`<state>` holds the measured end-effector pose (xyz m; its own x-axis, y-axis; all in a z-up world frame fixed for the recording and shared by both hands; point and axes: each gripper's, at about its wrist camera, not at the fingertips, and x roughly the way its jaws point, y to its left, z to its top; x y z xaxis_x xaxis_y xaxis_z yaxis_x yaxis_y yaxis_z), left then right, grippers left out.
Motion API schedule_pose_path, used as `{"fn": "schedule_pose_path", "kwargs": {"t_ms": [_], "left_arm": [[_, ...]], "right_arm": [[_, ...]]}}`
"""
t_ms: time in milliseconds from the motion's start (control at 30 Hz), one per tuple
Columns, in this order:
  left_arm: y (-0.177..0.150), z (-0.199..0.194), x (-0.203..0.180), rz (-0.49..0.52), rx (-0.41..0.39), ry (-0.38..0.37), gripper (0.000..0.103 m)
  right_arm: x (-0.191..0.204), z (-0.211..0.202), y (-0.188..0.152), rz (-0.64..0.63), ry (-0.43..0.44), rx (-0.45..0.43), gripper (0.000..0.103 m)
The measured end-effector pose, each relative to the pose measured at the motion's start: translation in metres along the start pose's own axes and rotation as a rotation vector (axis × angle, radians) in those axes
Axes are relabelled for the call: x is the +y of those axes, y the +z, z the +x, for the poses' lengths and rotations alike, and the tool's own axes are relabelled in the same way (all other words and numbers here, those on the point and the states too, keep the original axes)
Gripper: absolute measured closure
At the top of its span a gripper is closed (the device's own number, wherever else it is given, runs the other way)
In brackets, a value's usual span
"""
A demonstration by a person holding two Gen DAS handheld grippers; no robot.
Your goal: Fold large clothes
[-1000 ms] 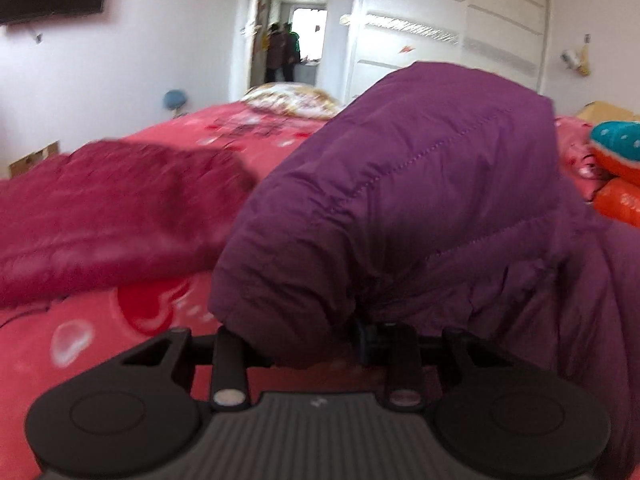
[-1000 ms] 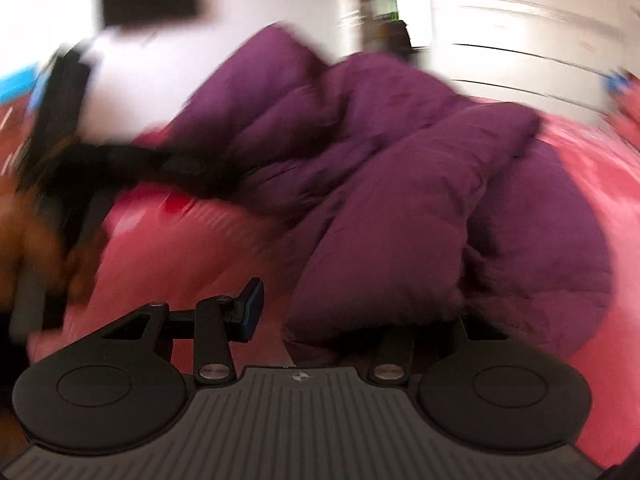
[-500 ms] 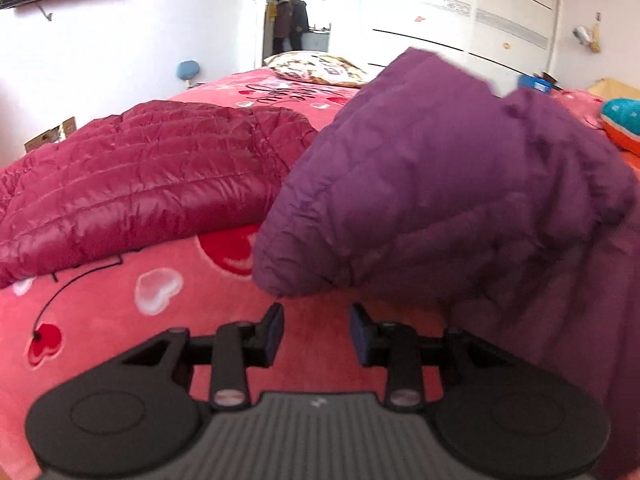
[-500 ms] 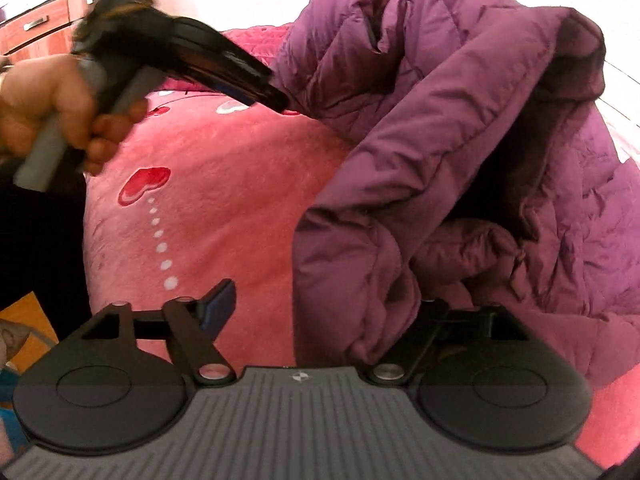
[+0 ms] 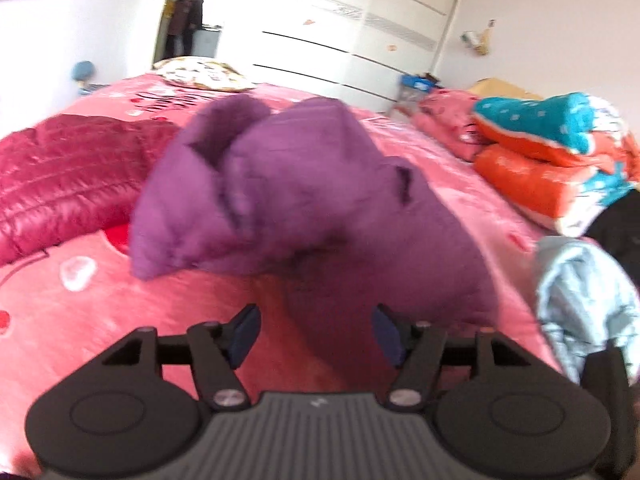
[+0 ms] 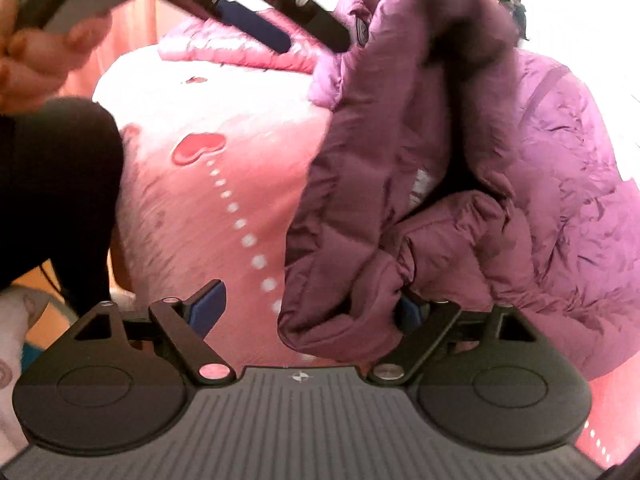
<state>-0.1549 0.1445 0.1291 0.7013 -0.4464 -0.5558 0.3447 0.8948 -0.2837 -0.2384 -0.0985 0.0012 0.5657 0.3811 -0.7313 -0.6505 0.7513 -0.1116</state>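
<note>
the purple down jacket [image 5: 304,200] is heaped on the pink bedspread [image 5: 80,320] – the left gripper [image 5: 316,336] is seen opening, nothing pinched; the right gripper [image 6: 308,312] is spread wide, a jacket fold draped between its jaws, unclamped

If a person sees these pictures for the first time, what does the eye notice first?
First the purple padded jacket, heaped in the middle of the pink heart-patterned bedspread. Next, a shiny crimson jacket lying to its left, and a stack of orange and turquoise bedding at the far right of the bed.
</note>
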Motion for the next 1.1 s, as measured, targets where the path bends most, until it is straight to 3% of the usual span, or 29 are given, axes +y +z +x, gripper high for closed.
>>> {"fn": "schedule_pose_path", "kwargs": {"t_ms": [233,367,533,700,867,967,1100], "left_arm": [[-0.010,-0.006,0.004,-0.032,0.021,-0.071,0.038],[-0.013,-0.013,0.006,-0.038,0.014,-0.110,0.037],[-0.011,-0.012,-0.002,-0.051,0.003,-0.152,0.034],[-0.013,0.010,-0.013,-0.075,0.036,-0.160,0.034],[-0.013,0.038,-0.031,-0.019,0.001,-0.111,0.036],[-0.015,0.054,-0.032,-0.001,-0.018,-0.069,0.045],[-0.020,0.064,-0.026,-0.007,-0.062,-0.080,0.065]], "right_arm": [[0.002,-0.022,0.005,0.098,0.006,-0.009,0.000],[0.006,-0.023,0.011,0.093,-0.015,0.011,0.000],[0.004,-0.037,0.002,0.181,-0.048,-0.026,0.000],[0.005,-0.069,-0.004,0.257,-0.126,-0.077,0.000],[-0.004,-0.091,-0.011,0.318,-0.220,-0.083,0.000],[-0.013,-0.110,-0.017,0.381,-0.285,-0.123,0.000],[-0.027,-0.136,-0.024,0.493,-0.375,-0.185,0.000]]}}
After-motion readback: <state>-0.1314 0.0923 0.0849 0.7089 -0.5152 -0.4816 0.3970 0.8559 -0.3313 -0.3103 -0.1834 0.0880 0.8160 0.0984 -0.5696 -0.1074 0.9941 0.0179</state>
